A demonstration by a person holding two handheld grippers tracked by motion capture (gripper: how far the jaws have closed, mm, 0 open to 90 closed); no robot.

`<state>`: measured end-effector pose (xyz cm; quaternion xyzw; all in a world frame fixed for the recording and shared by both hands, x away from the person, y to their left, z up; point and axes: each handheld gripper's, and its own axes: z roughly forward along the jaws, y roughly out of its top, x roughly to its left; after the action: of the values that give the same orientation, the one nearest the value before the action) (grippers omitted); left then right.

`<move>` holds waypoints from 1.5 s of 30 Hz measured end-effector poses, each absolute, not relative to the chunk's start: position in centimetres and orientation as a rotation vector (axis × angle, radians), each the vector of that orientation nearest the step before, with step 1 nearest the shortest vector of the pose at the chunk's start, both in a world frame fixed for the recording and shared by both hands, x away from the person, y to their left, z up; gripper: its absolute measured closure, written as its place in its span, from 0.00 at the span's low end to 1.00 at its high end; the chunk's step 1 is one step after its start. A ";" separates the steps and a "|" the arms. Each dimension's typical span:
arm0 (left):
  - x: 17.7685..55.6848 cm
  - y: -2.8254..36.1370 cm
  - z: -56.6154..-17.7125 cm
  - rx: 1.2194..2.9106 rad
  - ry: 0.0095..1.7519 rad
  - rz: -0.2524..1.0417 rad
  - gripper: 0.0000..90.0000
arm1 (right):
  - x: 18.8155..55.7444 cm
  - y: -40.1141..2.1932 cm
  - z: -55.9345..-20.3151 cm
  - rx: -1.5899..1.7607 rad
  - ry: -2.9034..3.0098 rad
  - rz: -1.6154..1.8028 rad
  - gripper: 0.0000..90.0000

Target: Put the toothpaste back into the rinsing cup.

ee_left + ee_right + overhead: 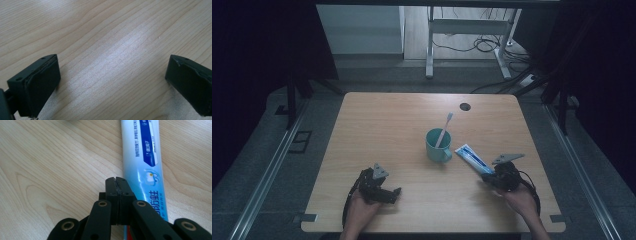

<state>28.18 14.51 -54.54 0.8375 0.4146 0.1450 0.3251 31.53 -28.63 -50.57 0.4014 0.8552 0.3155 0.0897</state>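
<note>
Here, the right tool (pixel 117 180), jaws clenched on nothing, hovers with a toothpaste tube (pixel 143 162) lying flat on the desk (pixel 387 125) just beside its tips. The tube looks light, soft and slippery; its middle seems the best hold. Beyond, 1 teal cup (pixel 437 146) holds 1 toothbrush (pixel 444 129). The left tool (pixel 112 82) stands released.
</note>
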 end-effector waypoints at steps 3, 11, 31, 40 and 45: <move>28.2 14.5 -54.5 2.194 1.089 0.379 0.00 | 31.5 -28.5 -50.3 1.178 2.544 0.939 0.95; 28.2 14.5 -54.5 2.193 1.091 0.378 0.00 | 31.8 -28.7 -48.7 1.166 2.530 0.927 0.82; 28.2 14.5 -54.5 2.195 1.092 0.377 0.00 | 34.9 -28.5 -48.3 1.244 2.617 0.676 0.54; 28.2 14.5 -54.5 2.195 1.092 0.378 0.00 | 36.2 -27.7 -48.6 1.248 2.680 0.560 0.51; 28.2 14.5 -54.5 2.194 1.092 0.377 0.00 | 37.0 -27.0 -48.7 1.255 2.706 0.498 0.51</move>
<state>28.16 14.50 -54.53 0.8369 0.4164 0.1439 0.3249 37.04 -27.03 -48.71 0.4142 0.8933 0.1642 0.0587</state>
